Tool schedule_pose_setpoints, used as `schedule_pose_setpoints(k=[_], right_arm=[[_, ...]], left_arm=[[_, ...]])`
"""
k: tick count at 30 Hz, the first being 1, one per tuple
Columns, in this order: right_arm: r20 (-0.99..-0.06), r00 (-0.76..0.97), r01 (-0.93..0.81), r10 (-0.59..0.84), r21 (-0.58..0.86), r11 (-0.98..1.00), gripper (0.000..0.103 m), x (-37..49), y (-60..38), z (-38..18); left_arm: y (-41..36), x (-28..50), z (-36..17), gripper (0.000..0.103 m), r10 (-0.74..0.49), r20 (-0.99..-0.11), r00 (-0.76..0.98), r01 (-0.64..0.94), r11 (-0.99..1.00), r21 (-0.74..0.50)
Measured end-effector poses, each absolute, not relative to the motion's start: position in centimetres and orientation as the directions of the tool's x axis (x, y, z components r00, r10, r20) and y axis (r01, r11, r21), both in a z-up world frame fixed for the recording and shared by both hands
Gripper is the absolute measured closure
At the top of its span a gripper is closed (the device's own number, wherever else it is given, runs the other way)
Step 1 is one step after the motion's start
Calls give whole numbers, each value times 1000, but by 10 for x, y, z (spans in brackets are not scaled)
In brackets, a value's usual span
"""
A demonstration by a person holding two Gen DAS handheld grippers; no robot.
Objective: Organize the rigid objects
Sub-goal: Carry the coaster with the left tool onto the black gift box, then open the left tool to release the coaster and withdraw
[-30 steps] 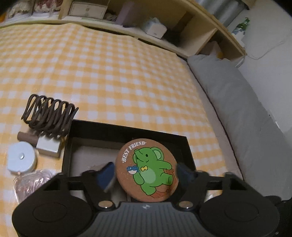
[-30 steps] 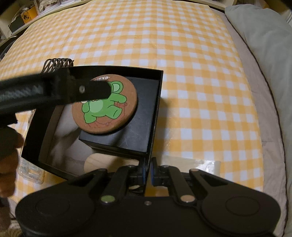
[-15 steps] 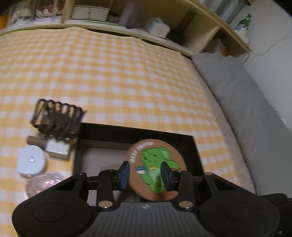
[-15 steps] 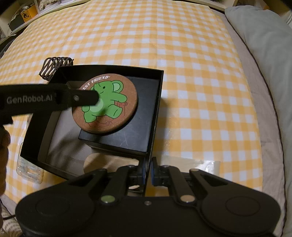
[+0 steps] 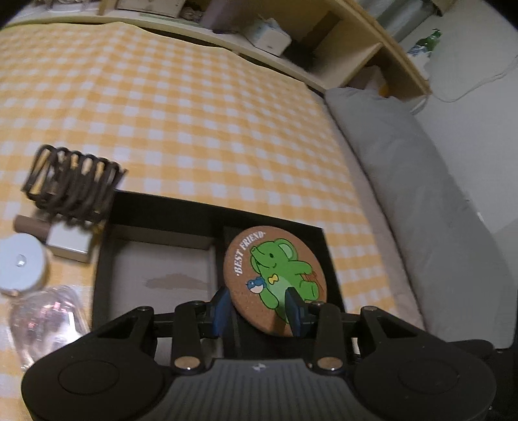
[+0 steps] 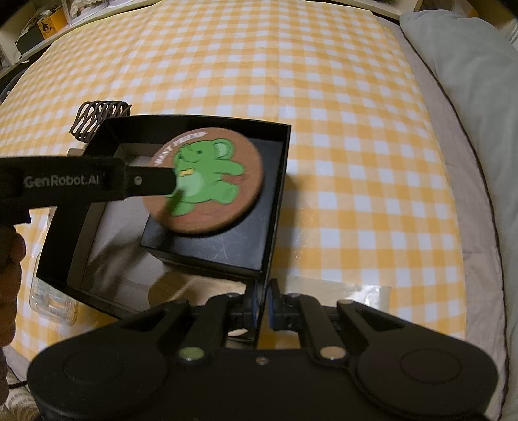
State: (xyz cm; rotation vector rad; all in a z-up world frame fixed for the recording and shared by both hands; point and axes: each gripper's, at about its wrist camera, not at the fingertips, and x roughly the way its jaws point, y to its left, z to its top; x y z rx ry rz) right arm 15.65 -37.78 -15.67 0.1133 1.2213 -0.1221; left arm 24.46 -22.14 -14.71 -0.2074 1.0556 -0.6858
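A round cork coaster (image 5: 275, 281) with a green elephant and "BEST FRIEND" lies tilted on a smaller black box (image 6: 226, 239) inside an open black box (image 5: 162, 210). My left gripper (image 5: 257, 311) is part open; its fingers straddle the coaster's near edge, and whether they pinch it is unclear. In the right wrist view the coaster (image 6: 207, 184) is blurred, with the left gripper's finger (image 6: 152, 186) over it. My right gripper (image 6: 264, 306) is shut on the black box's near right wall (image 6: 275, 220).
Left of the box lie a dark wire rack (image 5: 71, 184), a white round lid (image 5: 21, 262), a small white block (image 5: 69, 241) and a clear plastic container (image 5: 45, 320). A grey pillow (image 5: 421, 200) runs along the right. Shelves (image 5: 291, 29) stand behind the checked cloth.
My left gripper's fingers have narrowed around the coaster's near edge. The coaster has turned and tilted on the inner box. The right gripper has kept its hold on the box wall.
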Motion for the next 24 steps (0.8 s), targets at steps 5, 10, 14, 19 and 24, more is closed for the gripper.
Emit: schedule_pose_setpoints(k=[5,10,14,19,24], right_arm=[[-941,337,155,-34,20,988,96,157,-377,-157],[-941,338,157,-34,20,987,97,157,-377,-155],[-940,339,156,-31,24,987,97,156,-379,-157],[-940,340,156,-28,27,987,97,156,-381,-157],[-940,340,157,-30,25,987,97,156,-379,-156]], left_arm=[[-231,237,-147,65,-590,-732,340,472,781,-410],[-228,238,-146,61,-593,-731,337,467,780,-416],[-229,236,-138,37,-573,-742,348,480,789,-384],[-224,233,-109,9,-598,-702,386,525,768,-366],[-212,230,-69,0,-607,-639,472,557,767,-318]])
